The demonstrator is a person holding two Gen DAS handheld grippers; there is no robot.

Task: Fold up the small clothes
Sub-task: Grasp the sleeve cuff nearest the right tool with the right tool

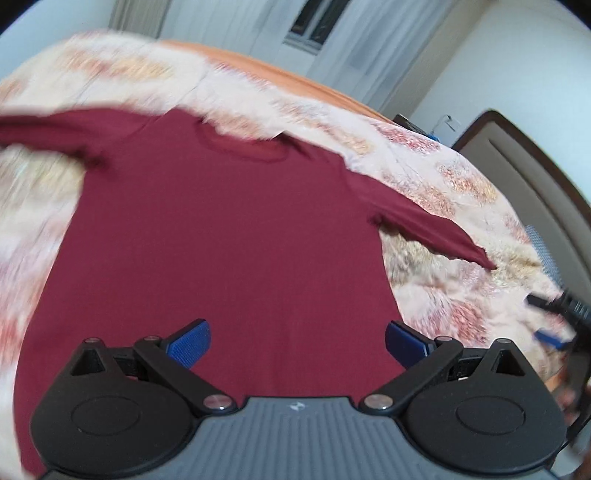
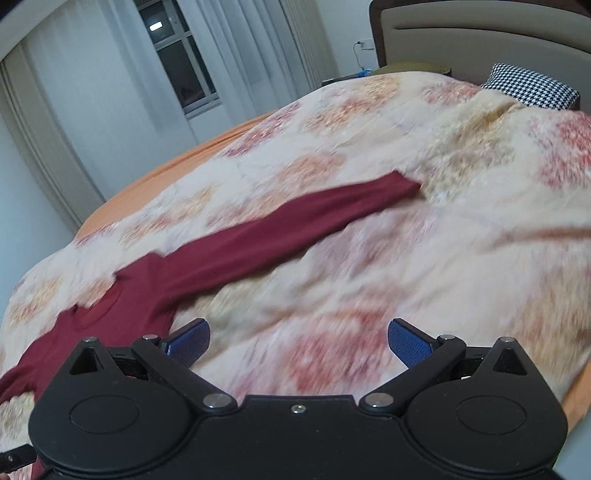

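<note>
A dark red long-sleeved shirt (image 1: 221, 229) lies spread flat on the bed, collar (image 1: 240, 146) at the far side, sleeves out to both sides. My left gripper (image 1: 297, 343) is open and empty above the shirt's lower body. My right gripper (image 2: 298, 341) is open and empty over the bedspread, to the right of the shirt; the shirt's right sleeve (image 2: 280, 229) stretches away ahead of it. The right gripper also shows at the right edge of the left wrist view (image 1: 561, 317).
A floral cream and pink bedspread (image 2: 424, 258) covers the bed over an orange sheet (image 2: 155, 173). A headboard (image 2: 480, 33) and a black-and-white checked pillow (image 2: 528, 86) are at the far right. Curtains and a window (image 2: 177, 55) stand behind.
</note>
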